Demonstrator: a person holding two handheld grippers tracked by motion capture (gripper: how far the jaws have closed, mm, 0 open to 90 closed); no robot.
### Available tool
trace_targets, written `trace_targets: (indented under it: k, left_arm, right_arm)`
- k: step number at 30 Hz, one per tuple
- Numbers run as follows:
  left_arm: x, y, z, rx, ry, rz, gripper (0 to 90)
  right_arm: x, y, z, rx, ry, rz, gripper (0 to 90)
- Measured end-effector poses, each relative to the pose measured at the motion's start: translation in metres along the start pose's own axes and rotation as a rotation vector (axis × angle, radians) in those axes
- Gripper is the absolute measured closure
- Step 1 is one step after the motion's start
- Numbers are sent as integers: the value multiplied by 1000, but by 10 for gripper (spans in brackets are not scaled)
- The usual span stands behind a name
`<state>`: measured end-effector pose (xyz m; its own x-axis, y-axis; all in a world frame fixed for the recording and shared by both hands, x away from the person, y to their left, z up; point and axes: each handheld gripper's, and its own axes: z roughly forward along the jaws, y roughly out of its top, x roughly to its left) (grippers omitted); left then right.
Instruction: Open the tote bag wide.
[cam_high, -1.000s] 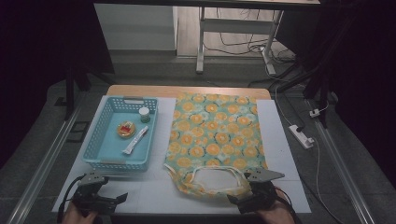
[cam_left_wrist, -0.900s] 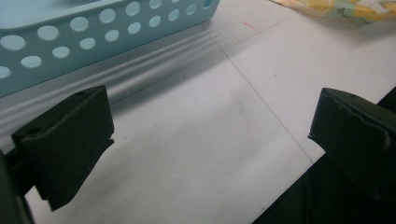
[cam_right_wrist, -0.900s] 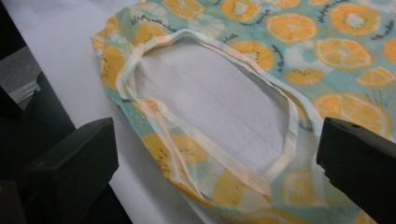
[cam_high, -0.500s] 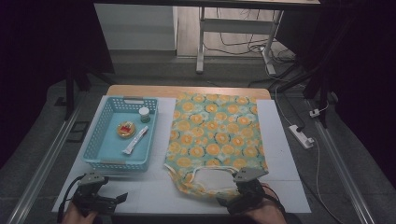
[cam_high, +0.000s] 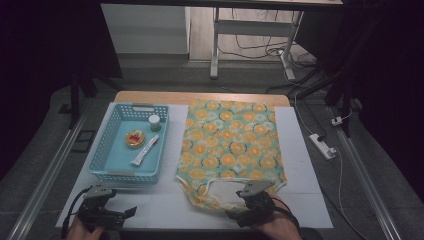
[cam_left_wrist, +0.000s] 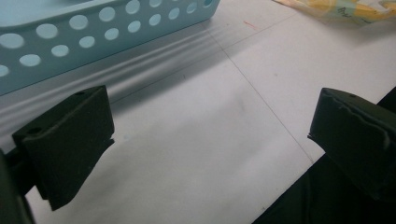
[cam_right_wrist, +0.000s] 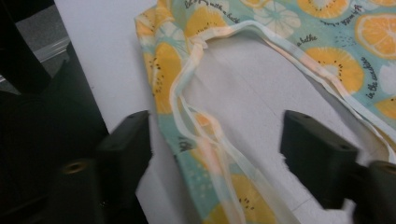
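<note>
A: Where the white table cover (cam_high: 305, 150) meets the person's edge, what does the right gripper (cam_high: 235, 212) stand over?

B: Item one, a tote bag (cam_high: 232, 145) in teal cloth printed with orange slices. It lies flat along the middle of the table, its handle loop (cam_high: 220, 192) at the near end. In the right gripper view the pale-edged handle strap (cam_right_wrist: 205, 140) runs up between the two black jaws, which stand on either side of it with a gap at each pad. Those jaws have just been closing in, yet neither pad presses the cloth, so nothing is gripped.

A: And the left gripper (cam_high: 131, 212)?

B: It sits at the near left corner of the cover, jaws spread wide with bare white surface between them. The left gripper view shows the pads well apart and the basket wall just beyond them.

A: Item two?

B: A light blue perforated basket (cam_high: 112, 170), left of the bag and apart from it. Inside lie three things: a small jar with a white cap (cam_high: 155, 121) toward the far end, a round yellow container with red on top (cam_high: 134, 139) near the middle, and a white tube (cam_high: 145, 150) lying slantwise beside it.

A: Anything off the table?

B: A white power strip (cam_high: 322, 146) on the grey floor to the right.
</note>
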<state>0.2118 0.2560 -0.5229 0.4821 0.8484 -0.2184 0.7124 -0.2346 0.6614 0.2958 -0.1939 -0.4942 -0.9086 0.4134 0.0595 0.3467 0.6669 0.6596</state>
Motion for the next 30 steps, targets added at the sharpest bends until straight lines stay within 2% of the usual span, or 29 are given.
trace_targets:
  k: [6, 7, 8, 10, 11, 12, 18, 23, 30]
  left_arm:
    - [0, 0, 0, 1, 0, -1, 0]
    - [0, 0, 0, 1, 0, -1, 0]
    - [0, 0, 0, 1, -1, -1, 0]
    - [0, 0, 0, 2, -1, -1, 1]
    - [0, 0, 0, 2, -1, -1, 1]
    - [0, 0, 0, 2, -1, -1, 1]
    - [0, 0, 0, 2, -2, -2, 2]
    - [0, 0, 0, 1, -4, -7, 3]
    - [1, 0, 0, 2, -4, -11, 4]
  right_arm:
    - [-4, 2, -3, 25, 55, -1, 644]
    - [-4, 2, -3, 25, 55, -1, 644]
    - [-5, 4, -4, 22, 65, 2, 716]
    - [-6, 4, -5, 25, 63, 0, 749]
    - [-9, 6, -6, 27, 60, -4, 823]
    - [-11, 6, -6, 32, 61, -8, 849]
    - [-25, 11, -4, 53, 55, -6, 881]
    - [-36, 18, -3, 33, 51, 10, 882]
    - [-59, 36, -7, -13, 49, 38, 882]
